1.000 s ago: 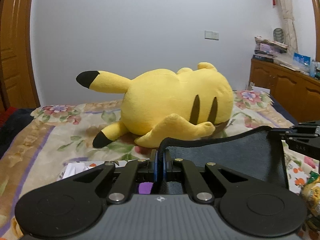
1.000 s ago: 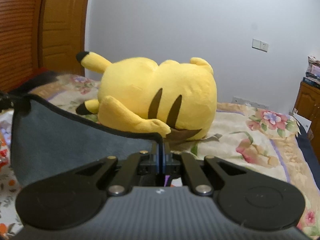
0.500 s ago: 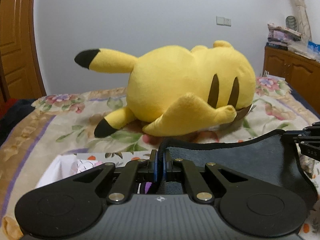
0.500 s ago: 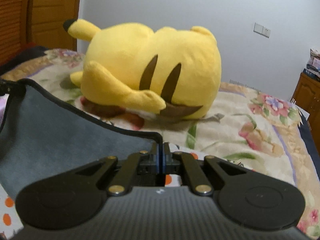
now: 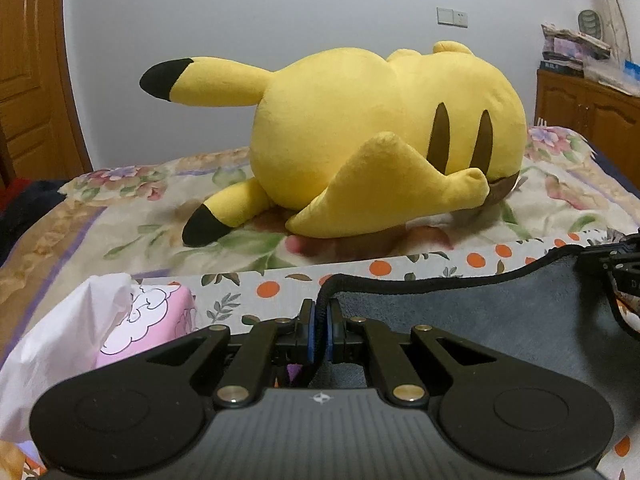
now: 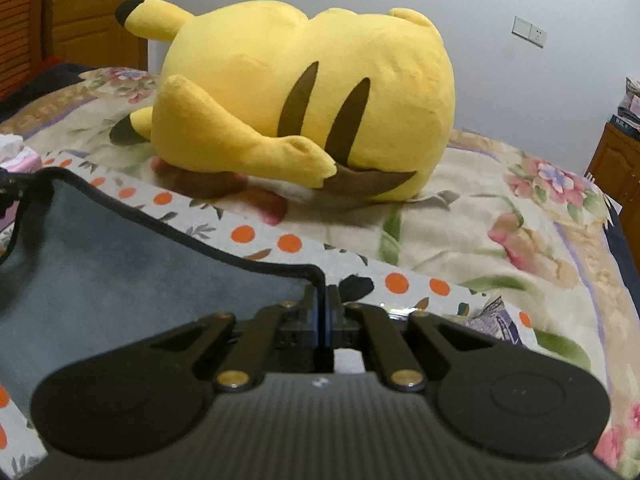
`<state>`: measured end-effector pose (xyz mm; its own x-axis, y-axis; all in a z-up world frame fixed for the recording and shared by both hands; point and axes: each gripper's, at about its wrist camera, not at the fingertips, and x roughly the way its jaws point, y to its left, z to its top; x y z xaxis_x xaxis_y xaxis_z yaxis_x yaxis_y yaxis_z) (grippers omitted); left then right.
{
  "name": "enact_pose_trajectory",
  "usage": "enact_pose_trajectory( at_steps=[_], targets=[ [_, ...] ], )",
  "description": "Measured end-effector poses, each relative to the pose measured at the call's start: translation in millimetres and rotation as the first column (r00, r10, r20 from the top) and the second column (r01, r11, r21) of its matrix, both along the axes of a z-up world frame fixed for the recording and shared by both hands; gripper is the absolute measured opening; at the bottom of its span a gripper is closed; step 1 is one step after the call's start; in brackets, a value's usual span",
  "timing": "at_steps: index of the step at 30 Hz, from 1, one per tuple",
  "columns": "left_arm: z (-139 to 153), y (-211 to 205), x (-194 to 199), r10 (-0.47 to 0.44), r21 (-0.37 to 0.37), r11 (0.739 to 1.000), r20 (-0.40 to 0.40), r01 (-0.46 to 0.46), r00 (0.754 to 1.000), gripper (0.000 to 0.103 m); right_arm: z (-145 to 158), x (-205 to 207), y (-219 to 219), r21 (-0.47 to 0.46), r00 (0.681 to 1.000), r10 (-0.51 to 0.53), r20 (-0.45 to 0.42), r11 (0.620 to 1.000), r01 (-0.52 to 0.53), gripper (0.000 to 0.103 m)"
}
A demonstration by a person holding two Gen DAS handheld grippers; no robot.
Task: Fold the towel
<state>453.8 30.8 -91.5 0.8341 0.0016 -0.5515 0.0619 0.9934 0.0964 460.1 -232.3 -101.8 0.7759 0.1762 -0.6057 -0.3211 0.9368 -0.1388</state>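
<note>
A dark grey towel point(image 5: 480, 312) with a black hem hangs stretched between my two grippers. My left gripper point(image 5: 320, 316) is shut on its left corner. My right gripper point(image 6: 321, 296) is shut on its right corner, with the towel point(image 6: 120, 264) spreading to the left. The right gripper point(image 5: 616, 264) shows at the right edge of the left wrist view. The towel is low over a white cloth with orange dots point(image 6: 288, 242); its lower part is hidden behind the gripper bodies.
A big yellow Pikachu plush point(image 5: 380, 140) lies on the floral bedspread point(image 6: 520, 220) just beyond the dotted cloth. A pink tissue pack in white plastic point(image 5: 132, 320) sits at the left. A wooden cabinet point(image 5: 592, 112) stands at the right, a wooden door point(image 6: 92, 8) at the left.
Both grippers have moved forward and down toward the plush, carrying the towel edge lower over the dotted cloth. Both stay shut on the towel corners.
</note>
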Motion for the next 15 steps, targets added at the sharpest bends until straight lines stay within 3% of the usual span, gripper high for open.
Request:
enact_pose_trajectory(
  at_steps=[4, 6, 8, 15],
  targets=[
    [-1, 3, 0, 0.003, -0.003, 1.000, -0.001, -0.003, 1.000, 0.015, -2, 0, 0, 0.007, 1.000, -0.007, -0.001, 1.000, 0.007, 0.005],
    [-2, 3, -2, 0.006, -0.001, 1.000, -0.005, -0.006, 1.000, 0.029, -1, -1, 0, 0.008, 1.000, -0.009, 0.000, 1.000, 0.009, 0.005],
    [-2, 4, -5, 0.006, -0.011, 1.000, -0.009, -0.006, 1.000, 0.035, 0, -3, 0, 0.010, 1.000, -0.010, 0.001, 1.000, 0.010, 0.010],
    [2, 0, -31, -0.027, -0.033, 0.999, -0.034, 0.026, 0.999, 0.036, 7, -28, -2, 0.076, 1.000, 0.007, -0.008, 0.997, -0.006, 0.013]
  ],
)
